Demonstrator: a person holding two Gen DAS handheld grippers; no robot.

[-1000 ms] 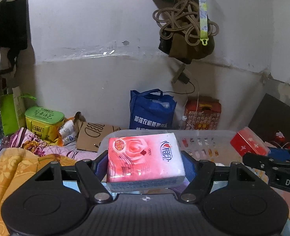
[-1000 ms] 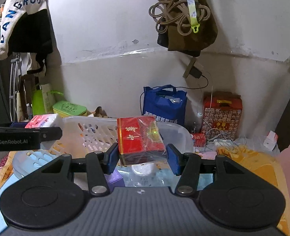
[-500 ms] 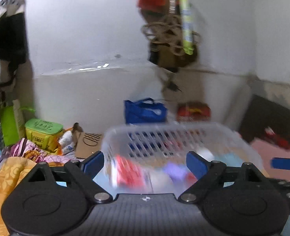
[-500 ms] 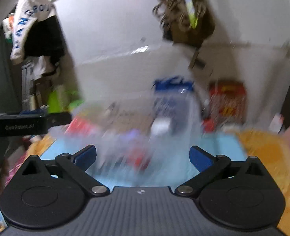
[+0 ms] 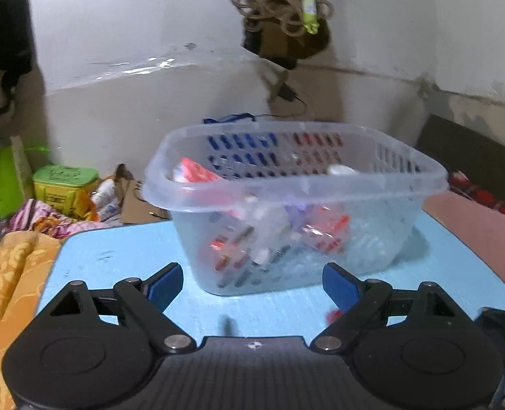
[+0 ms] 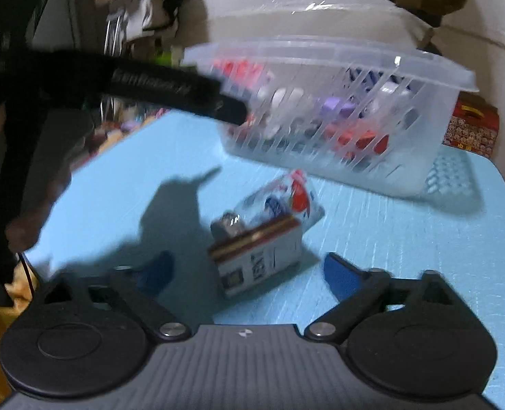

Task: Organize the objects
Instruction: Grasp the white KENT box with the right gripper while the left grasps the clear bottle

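A clear plastic basket [image 5: 320, 181] with several small packs inside stands on the light blue table [image 5: 115, 256]. My left gripper [image 5: 252, 287] is open and empty, just in front of the basket. In the right wrist view the basket [image 6: 433, 65] is farther back. A white and gold box [image 6: 259, 259] lies on the table with a plastic snack pack [image 6: 286, 201] behind it. My right gripper [image 6: 249, 273] is open, its fingers on either side of the box, apart from it. The left gripper's black arm [image 6: 170, 85] crosses the upper left.
Orange and floral bedding [image 5: 13, 266] lies left of the table. A green box [image 5: 64, 184] and cardboard [image 5: 132, 201] sit by the wall. A red patterned box [image 6: 474, 130] stands behind the basket. Bags and rope [image 5: 283, 10] hang on the wall.
Both grippers opened and let go: the tissue pack and the red box dropped into the basket. Both pulled back and down; the right one now hangs over a white and gold box.
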